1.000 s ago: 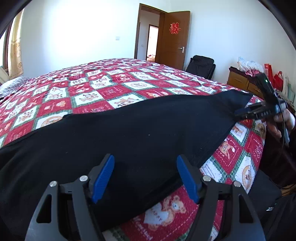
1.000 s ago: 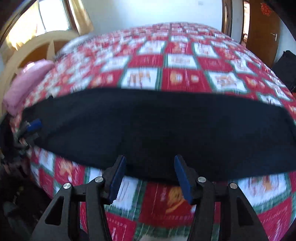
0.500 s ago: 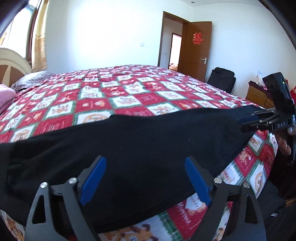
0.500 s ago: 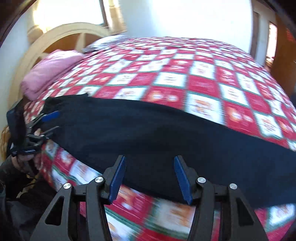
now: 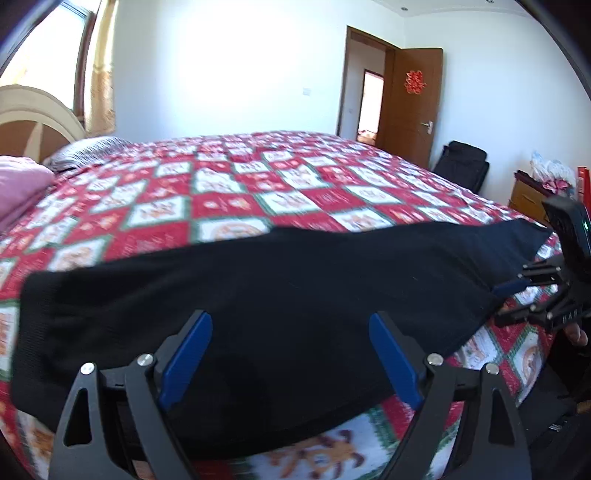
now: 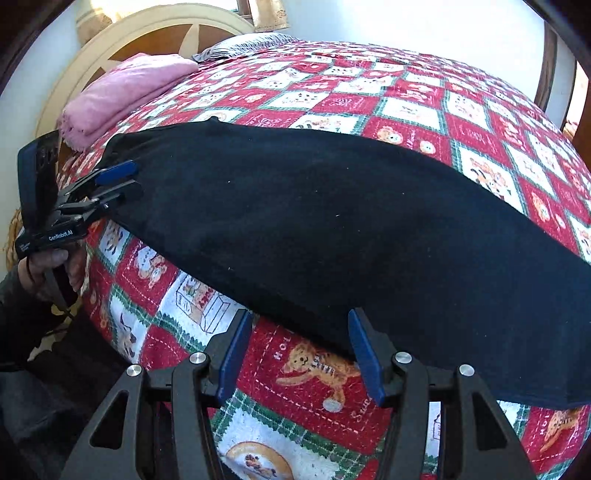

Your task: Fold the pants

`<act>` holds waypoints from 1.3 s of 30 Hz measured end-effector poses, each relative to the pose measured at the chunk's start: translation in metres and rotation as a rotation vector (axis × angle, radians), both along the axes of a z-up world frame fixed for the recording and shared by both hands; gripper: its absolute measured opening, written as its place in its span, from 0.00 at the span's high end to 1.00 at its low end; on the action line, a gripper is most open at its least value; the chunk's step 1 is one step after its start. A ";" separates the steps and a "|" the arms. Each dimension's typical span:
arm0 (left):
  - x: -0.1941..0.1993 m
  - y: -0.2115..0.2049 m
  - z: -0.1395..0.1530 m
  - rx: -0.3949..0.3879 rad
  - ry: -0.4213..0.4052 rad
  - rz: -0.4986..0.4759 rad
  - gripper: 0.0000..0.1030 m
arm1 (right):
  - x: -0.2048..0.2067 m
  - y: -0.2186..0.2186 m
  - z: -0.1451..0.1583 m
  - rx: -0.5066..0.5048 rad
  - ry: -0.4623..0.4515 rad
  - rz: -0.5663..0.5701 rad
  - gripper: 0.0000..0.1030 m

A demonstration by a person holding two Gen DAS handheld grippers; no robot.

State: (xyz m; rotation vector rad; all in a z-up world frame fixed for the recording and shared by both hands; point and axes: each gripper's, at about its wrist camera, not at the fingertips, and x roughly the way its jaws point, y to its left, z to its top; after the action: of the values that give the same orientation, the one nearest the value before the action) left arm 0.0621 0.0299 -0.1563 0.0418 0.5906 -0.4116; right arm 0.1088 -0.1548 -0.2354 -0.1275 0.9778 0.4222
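Observation:
Black pants point(image 5: 280, 295) lie folded lengthwise in a long band along the near edge of the bed, also in the right wrist view point(image 6: 332, 221). My left gripper point(image 5: 291, 354) is open over the band's near edge, closer to its left end. My right gripper point(image 6: 301, 347) is open just off the near edge, above the quilt. Each gripper shows in the other's view: the right one point(image 5: 517, 295) at the pants' right end, the left one point(image 6: 118, 181) at their left end. Both hold nothing.
The bed has a red, white and green patchwork quilt point(image 5: 258, 192). A pink folded blanket point(image 6: 125, 88) and a wooden headboard point(image 6: 155, 33) are at the head. A brown door point(image 5: 413, 103), a black bag point(image 5: 461, 162) and a dresser point(image 5: 528, 195) stand at the right.
Both grippers swung toward the head of the bed, and the views turned left. The pants stayed flat. Both grippers stayed open.

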 end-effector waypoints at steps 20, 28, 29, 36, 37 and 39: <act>0.057 0.162 -0.018 -0.118 0.112 0.382 0.36 | 0.004 0.000 0.007 0.046 -0.068 -0.074 0.44; 0.049 0.151 -0.018 -0.062 0.073 0.371 0.58 | 0.002 0.001 0.006 0.049 -0.088 -0.087 0.44; 0.048 0.150 -0.017 -0.058 0.068 0.366 0.66 | 0.001 0.000 0.006 0.052 -0.089 -0.091 0.44; 0.041 0.148 -0.003 -0.038 0.033 0.369 0.76 | -0.002 0.001 0.008 0.054 -0.109 -0.106 0.44; 0.040 0.150 0.000 -0.043 0.027 0.372 0.76 | -0.004 0.002 0.009 0.052 -0.114 -0.104 0.44; 0.040 0.151 0.005 -0.040 0.027 0.371 0.76 | -0.006 0.005 0.011 0.055 -0.121 -0.091 0.44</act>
State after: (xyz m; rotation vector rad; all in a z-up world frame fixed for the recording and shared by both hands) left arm 0.1017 0.1810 -0.1516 -0.1106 0.6016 -0.0636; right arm 0.1028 -0.1494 -0.2245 -0.0578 0.8491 0.3530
